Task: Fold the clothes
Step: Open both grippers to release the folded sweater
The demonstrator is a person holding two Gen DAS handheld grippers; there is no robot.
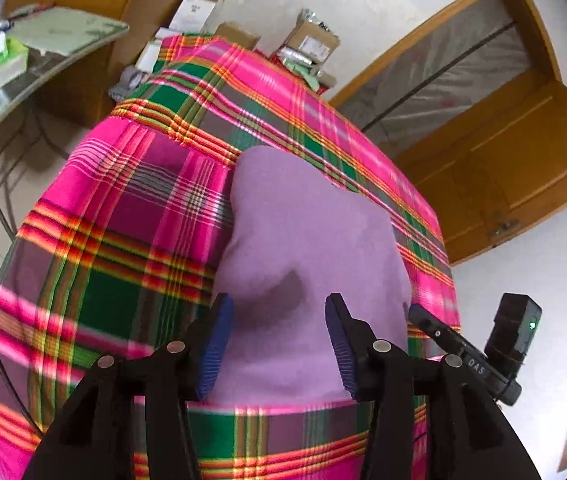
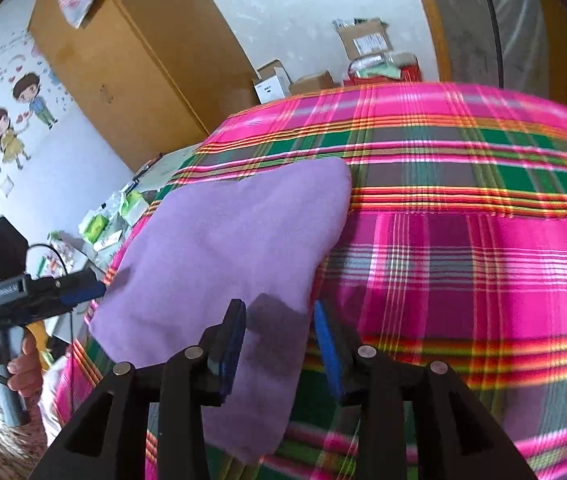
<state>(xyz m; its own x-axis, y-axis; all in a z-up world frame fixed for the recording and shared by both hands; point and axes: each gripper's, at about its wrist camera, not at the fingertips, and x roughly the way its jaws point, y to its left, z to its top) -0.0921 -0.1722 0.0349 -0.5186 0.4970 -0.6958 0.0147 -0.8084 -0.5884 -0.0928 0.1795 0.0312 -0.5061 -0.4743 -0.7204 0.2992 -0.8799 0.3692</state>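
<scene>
Lilac cloth (image 1: pixel 307 240) — a soft, plain purple garment folded into a rough rectangle — lay flat on the bright pink, green and orange plaid tablecloth (image 1: pixel 115 240), filling the centre of the left wrist view and the lower left centre of the right wrist view (image 2: pixel 219 248). The left gripper (image 1: pixel 279 344) hovered at the bottom of its frame with its blue-padded jaws spread apart, the garment's near end showing between them; nothing was clamped. The right gripper (image 2: pixel 279 344) stood the same way — jaws apart, straddling the near corner of the lilac cloth, with the plaid tablecloth (image 2: pixel 463 264) to its right. At the left edge of the right wrist view, the person's hand (image 2: pixel 23 364) gripped the grey handle of the other tool. Brown cardboard boxes (image 1: pixel 311 40) sat beyond the table's far edge at the upper centre, and a wooden door (image 1: pixel 495 168) stood at the right.
</scene>
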